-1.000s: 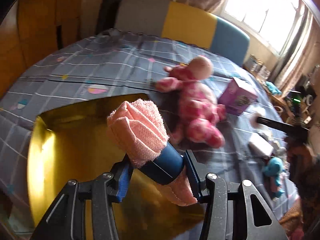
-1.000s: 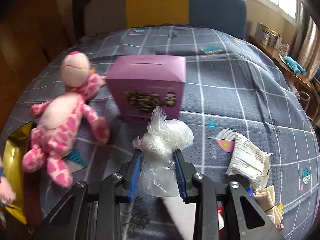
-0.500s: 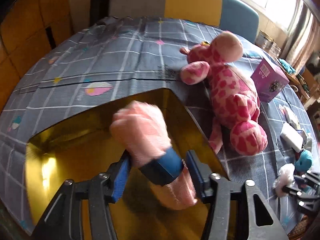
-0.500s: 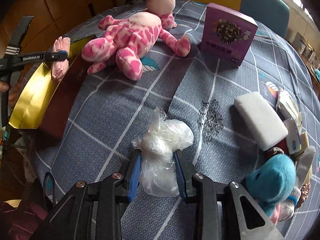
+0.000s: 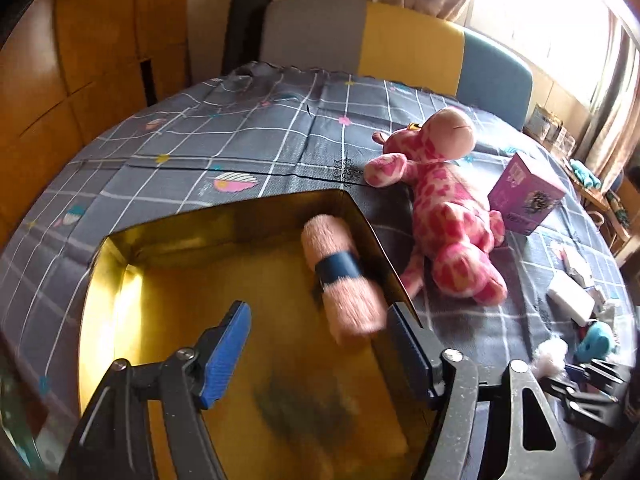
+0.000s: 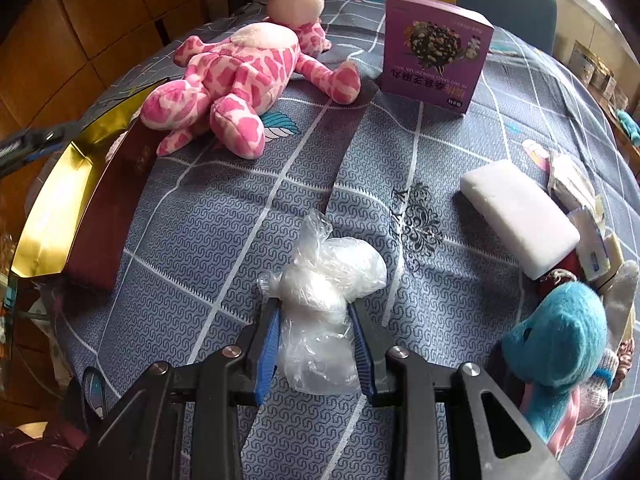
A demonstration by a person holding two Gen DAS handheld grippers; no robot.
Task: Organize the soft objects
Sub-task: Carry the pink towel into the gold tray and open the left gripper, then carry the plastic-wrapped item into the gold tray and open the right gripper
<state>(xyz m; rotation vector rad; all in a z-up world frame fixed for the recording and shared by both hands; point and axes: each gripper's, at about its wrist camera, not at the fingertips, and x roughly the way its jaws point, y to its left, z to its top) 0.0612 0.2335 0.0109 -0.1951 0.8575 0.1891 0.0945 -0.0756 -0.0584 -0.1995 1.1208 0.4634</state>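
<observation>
A rolled pink towel (image 5: 340, 276) with a dark blue band lies inside the gold-lined box (image 5: 120, 292), against its right wall. My left gripper (image 5: 316, 340) hangs over the box with its jaws opening; the towel is free of the pads, just ahead of the right finger. My right gripper (image 6: 316, 336) is shut on a crumpled clear plastic bag (image 6: 324, 288) above the tablecloth. A pink spotted plush giraffe (image 5: 448, 216) (image 6: 240, 76) lies beside the box (image 6: 52, 208). A blue plush toy (image 6: 560, 340) sits at the right.
A purple carton (image 6: 434, 48) (image 5: 524, 194) stands behind the giraffe. A white foam block (image 6: 520, 218) and several small packets (image 6: 576, 188) lie to the right. The grey checked tablecloth (image 6: 224, 216) covers the round table. A multicoloured chair back (image 5: 408, 48) stands behind it.
The left jaws have spread and let go of the pink towel, which now lies in the gold box. The right gripper has swung over the table, keeping hold of the plastic bag.
</observation>
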